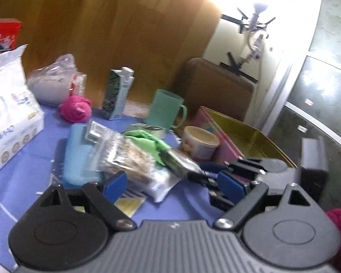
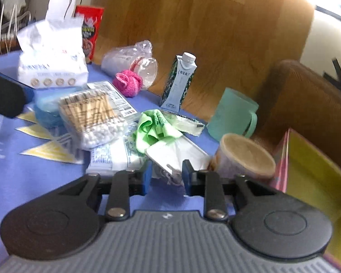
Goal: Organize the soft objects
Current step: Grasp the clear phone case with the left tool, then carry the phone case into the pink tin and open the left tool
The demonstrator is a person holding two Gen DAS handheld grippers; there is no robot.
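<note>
R gripper (image 2: 167, 177) clamped on white tissue pack (image 2: 177, 153), L gripper (image 1: 172, 185) spread wide, nothing btwn.

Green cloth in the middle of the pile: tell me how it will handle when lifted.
The green cloth lies crumpled in loose folds, so it is probably floppy and will drape from a grip. It looks thin, likely light. It rests against the white packet, so lifting it might drag that along.

A drink carton (image 2: 178, 83) standing on the blue surface (image 2: 34, 173) shows letters resembling "near". Printing on every other package is too blurred to read.
</note>
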